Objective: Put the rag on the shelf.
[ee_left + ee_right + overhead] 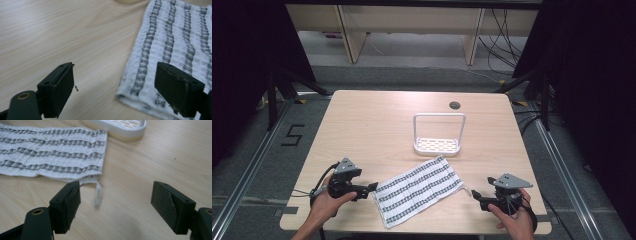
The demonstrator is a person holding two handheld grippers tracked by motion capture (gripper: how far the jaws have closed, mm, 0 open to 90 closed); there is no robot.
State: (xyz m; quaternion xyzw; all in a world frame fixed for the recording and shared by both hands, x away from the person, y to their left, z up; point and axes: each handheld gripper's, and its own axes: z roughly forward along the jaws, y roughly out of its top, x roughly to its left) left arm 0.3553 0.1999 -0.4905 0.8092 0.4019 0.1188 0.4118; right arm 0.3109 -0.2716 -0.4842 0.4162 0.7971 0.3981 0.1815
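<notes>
A white cloth with grey patterned stripes (418,189) lies flat and slanted on the wooden table (372,125), near its front edge. My left gripper (373,187) sits just off the cloth's left corner, open, with that corner (140,95) lying between its jaws. My right gripper (476,196) is open at the cloth's right end, jaws apart over bare wood beside a short white loop (98,194) that hangs off the cloth's edge (75,173). Neither gripper holds anything.
A white slotted stand (438,145) with a tall wire-like frame stands behind the cloth, its base (122,127) close to the cloth's far corner. A round cable hole (454,105) is at the table's back. Dark curtains and floor rails flank the table.
</notes>
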